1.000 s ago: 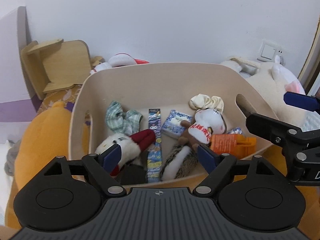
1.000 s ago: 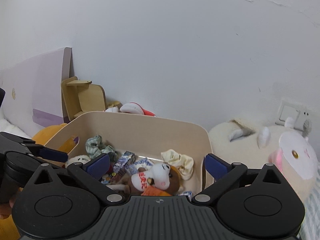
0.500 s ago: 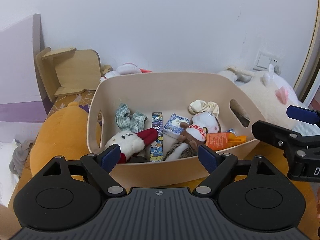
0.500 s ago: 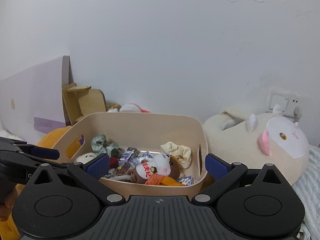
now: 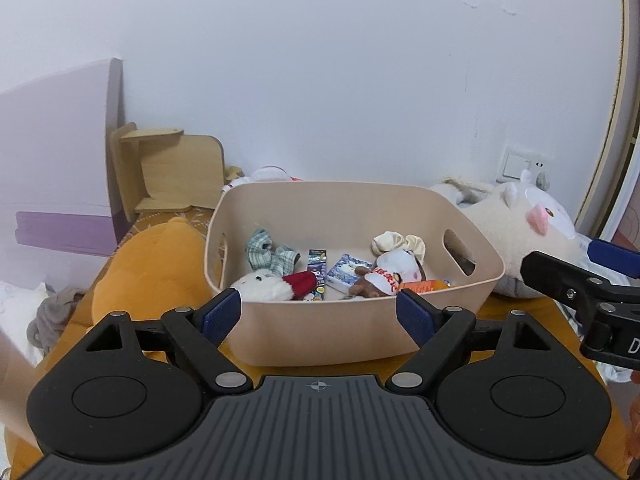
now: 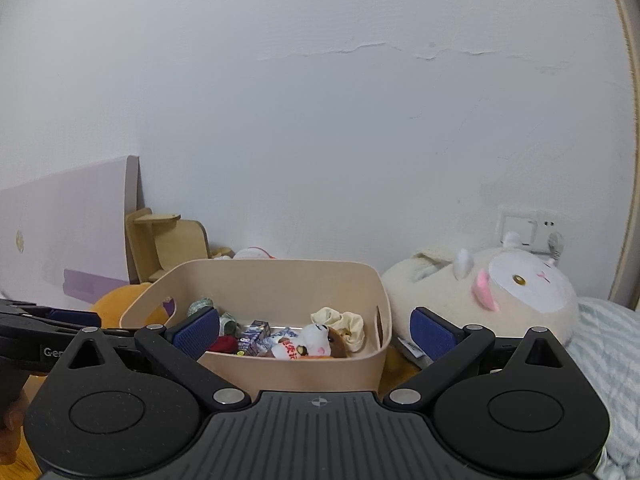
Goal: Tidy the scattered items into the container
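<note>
A beige bin (image 5: 320, 332) (image 6: 288, 280) holds small items: a white plush with a red part (image 5: 268, 286), a plaid cloth (image 5: 266, 254), a blue packet (image 5: 344, 276), a brown and white plush (image 5: 384, 276) (image 6: 308, 346), a cream cloth (image 5: 396, 240) and an orange item (image 5: 424, 286). My left gripper (image 5: 318, 316) is open and empty, in front of the bin. My right gripper (image 6: 314, 330) is open and empty, also in front of the bin; it shows at the right of the left wrist view (image 5: 580, 280).
A large orange plush (image 5: 152, 264) lies left of the bin. A big cream plush (image 5: 516, 232) (image 6: 500, 292) lies to its right by a wall socket (image 5: 520, 164). A wooden stand (image 5: 168, 168) and a purple board (image 5: 56, 152) are at the back left.
Both grippers have drawn back and up from the bin, which now looks smaller and farther. Both stay open and empty.
</note>
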`<state>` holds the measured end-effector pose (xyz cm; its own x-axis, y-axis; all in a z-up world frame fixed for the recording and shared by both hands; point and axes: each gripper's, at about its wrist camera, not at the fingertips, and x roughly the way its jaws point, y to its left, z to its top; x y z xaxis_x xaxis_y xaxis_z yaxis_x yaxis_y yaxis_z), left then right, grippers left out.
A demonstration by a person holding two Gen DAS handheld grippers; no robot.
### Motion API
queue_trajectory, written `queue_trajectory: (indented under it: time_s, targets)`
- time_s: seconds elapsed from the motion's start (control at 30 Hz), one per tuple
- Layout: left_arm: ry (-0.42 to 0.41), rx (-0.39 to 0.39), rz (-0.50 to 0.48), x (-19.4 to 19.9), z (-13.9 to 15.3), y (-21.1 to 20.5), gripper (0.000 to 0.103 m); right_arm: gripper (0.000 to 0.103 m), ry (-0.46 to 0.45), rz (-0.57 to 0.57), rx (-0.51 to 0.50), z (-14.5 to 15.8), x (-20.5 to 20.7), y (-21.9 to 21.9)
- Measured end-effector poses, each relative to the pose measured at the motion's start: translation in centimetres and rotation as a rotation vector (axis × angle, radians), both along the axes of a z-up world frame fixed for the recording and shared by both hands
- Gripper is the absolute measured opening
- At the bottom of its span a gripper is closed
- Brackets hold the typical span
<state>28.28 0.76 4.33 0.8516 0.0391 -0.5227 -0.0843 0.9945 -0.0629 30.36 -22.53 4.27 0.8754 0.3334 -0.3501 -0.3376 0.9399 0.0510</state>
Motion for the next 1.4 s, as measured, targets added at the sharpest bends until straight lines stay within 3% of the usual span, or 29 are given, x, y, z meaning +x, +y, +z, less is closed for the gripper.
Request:
queue_trajectory:
  time_s: [0.23, 0.37, 1.4]
  targets:
    - [-0.033, 0.051, 0.003, -3.0, 0.4, -0.7, 0.086, 0.103, 0.003, 0.002, 0.004, 0.1, -3.0, -0.7]
    - [-0.036, 0.032, -0.004, -4.8, 0.5, -0.9, 0.086, 0.103, -0.047, -0.004, -0.014, 0.4, -5.2, -1.1]
    - [-0.078, 0.030, -0.016, -18.6, 1.6, -2.3, 0.090, 0.103, -0.107, -0.064, 0.041, 0.1, -17.2, -4.0]
